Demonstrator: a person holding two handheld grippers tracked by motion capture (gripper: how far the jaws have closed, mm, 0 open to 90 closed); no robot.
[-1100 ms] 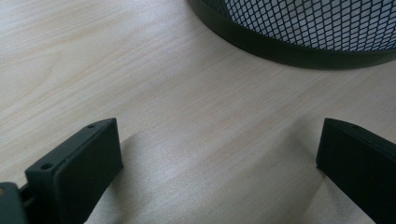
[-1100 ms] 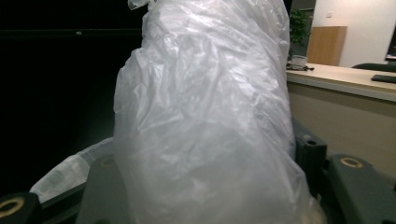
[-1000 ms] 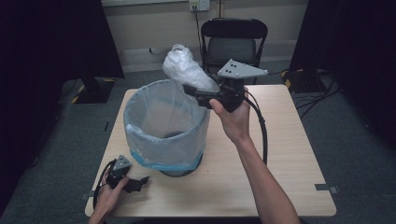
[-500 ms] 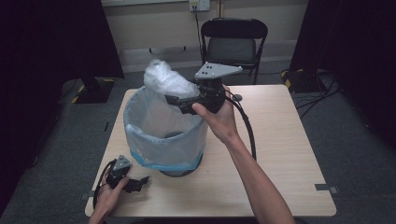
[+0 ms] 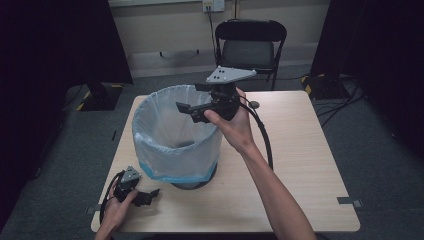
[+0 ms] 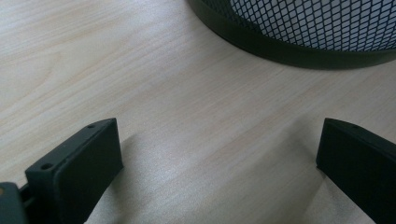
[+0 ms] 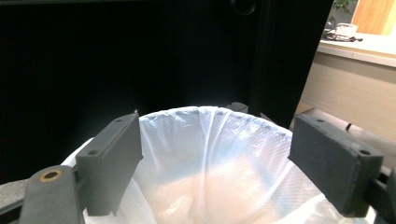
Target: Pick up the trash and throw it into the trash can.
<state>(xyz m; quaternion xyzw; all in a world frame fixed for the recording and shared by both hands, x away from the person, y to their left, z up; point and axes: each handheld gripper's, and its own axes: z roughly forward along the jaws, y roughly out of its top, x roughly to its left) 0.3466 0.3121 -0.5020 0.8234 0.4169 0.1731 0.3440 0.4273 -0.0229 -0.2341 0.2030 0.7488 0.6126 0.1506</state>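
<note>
While the right gripper [image 5: 187, 111] hangs over the near right rim of the bin [image 5: 175, 137] at the centre of the high view, its jaws point left across the opening, have just been opening, and stand apart with nothing between them. Same view, item by item: bin upright on the wooden table [image 5: 300, 165], slightly left of the frame's middle, lined with a pale bag [image 5: 165, 150] folded over the rim, blue band at the lower edge. Right hand [image 5: 232, 122] wrapped round the gripper body; grey three-cornered plate on top; black cable looping down to the right. Left gripper [image 5: 150, 195] in the lower left of the frame, lying on the table near the bin's base, held by the left hand [image 5: 117, 207], jaws parted. Black chair [image 5: 250, 47] beyond the far table edge, upper middle.

Left gripper view: two black jaws at the lower left and lower right corners, wide apart, bare table [image 6: 187, 130] between them. Bin base [image 6: 289, 46], black ring with mesh wall above, across the upper right.

Right gripper view: two black jaws left and right of the lower half, spread wide, empty. Bag [image 7: 210, 158] with its open mouth between and below them, lower centre; a pale crumpled lump [image 7: 175, 205] low inside, too blurred to identify. Dark curtain behind, light wall upper right.
</note>
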